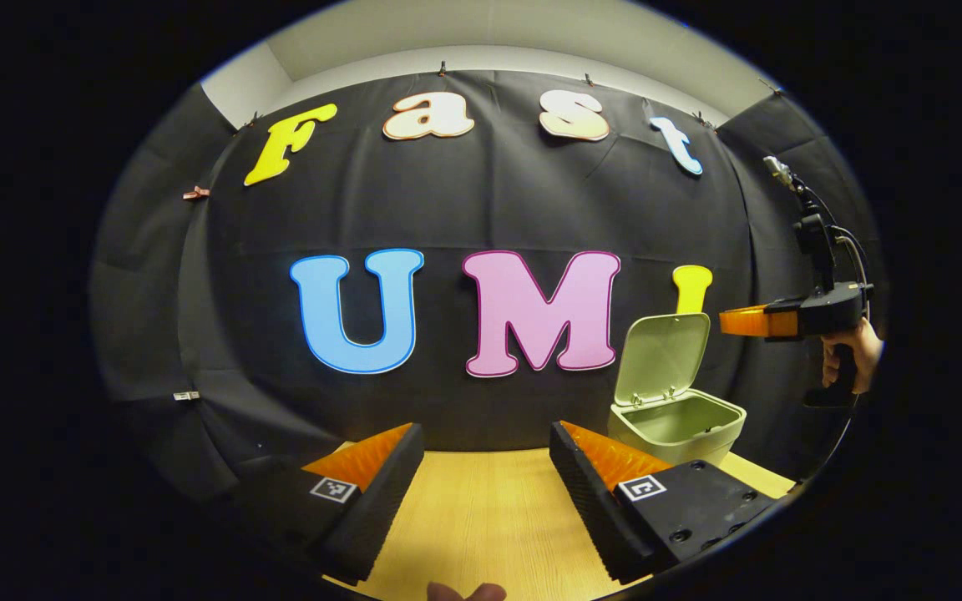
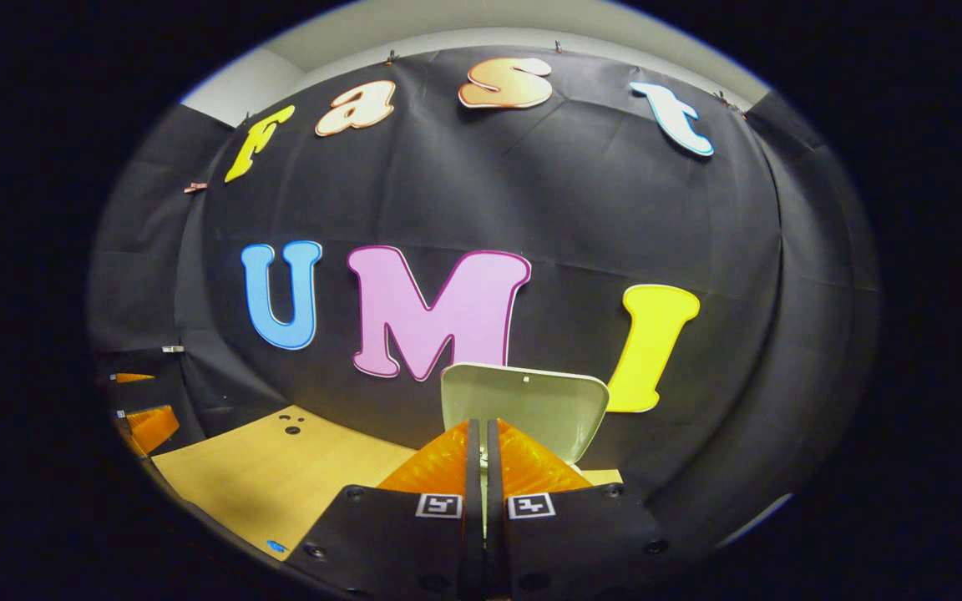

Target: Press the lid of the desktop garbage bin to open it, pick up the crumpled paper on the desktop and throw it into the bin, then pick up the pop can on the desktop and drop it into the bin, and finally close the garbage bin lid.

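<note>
The pale green desktop bin [image 1: 675, 427] stands at the back right of the wooden table [image 1: 481, 509], its lid [image 1: 665, 355] swung up and the inside showing. My left gripper [image 1: 485, 434] is open over the table with nothing between its fingers, left of and nearer than the bin. My right gripper [image 1: 730, 321], held by a hand [image 1: 855, 355], hovers above the bin just right of the raised lid. In the right gripper view that gripper [image 2: 481, 427] is shut with nothing in it, and the raised lid [image 2: 531, 405] stands right behind its tips.
The black cloth wall rises right behind the table and the bin. A few small dark holes [image 2: 289, 421] mark the table top [image 2: 281, 476] at the left of the right gripper view. The left gripper [image 2: 147, 426] shows at that view's far left edge.
</note>
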Motion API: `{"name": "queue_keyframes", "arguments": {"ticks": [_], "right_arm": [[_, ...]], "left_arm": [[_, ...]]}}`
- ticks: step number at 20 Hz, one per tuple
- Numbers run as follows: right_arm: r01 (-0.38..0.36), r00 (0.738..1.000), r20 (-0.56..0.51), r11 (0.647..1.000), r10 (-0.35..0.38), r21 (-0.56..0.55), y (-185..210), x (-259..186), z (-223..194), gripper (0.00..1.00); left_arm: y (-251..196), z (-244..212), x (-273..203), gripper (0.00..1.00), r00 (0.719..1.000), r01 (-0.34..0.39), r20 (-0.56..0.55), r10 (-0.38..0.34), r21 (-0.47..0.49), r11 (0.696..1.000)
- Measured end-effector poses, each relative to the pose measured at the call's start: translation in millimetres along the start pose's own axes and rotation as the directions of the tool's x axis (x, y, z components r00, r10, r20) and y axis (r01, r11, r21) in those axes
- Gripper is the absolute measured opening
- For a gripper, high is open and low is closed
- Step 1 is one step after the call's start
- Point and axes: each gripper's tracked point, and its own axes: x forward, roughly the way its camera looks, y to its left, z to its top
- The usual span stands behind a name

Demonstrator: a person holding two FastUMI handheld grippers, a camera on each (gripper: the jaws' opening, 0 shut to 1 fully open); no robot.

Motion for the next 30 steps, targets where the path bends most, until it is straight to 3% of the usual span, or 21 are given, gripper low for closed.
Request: {"name": "queue_keyframes", "arguments": {"ticks": [4,7,10,13,14,17,21,30], "right_arm": [[-0.018,0.999,0.036,1.000,0.018,0.005,13,-14,5,0.06],[-0.043,0.998,0.046,0.999,0.042,0.023,22,-24,3,0.12],[-0.054,0.998,0.033,0.998,0.053,0.033,27,-32,-3,0.34],[-0.060,0.998,0.024,0.997,0.059,0.040,33,-39,-8,0.49],[-0.065,0.998,0.019,0.997,0.064,0.043,35,-41,-11,0.63],[-0.055,0.998,0.013,0.998,0.054,0.043,35,-47,-12,0.70],[-0.044,0.999,0.007,0.999,0.044,0.023,38,-53,-13,0.70],[-0.047,0.999,-0.025,0.998,0.048,0.045,40,-61,-18,0.71]], "left_arm": [[-2,-2,0,0.98,1.000,0.016,-0.003,-0.016,-0.002,1.000],[-1,-7,2,0.98,1.000,0.016,-0.014,-0.016,0.021,1.000],[-2,-17,4,0.98,0.999,0.022,-0.044,-0.021,0.026,0.999],[-5,-48,6,0.98,0.992,0.033,-0.122,-0.032,0.008,0.999],[-4,-58,3,0.98,0.988,0.034,-0.148,-0.034,-0.001,0.999],[-8,-96,1,0.98,0.973,0.051,-0.224,-0.052,-0.009,0.999],[-8,-160,-12,0.98,0.927,0.061,-0.368,-0.069,-0.032,0.998],[-16,-276,-38,0.98,0.778,0.099,-0.615,-0.132,-0.088,0.991]]}}
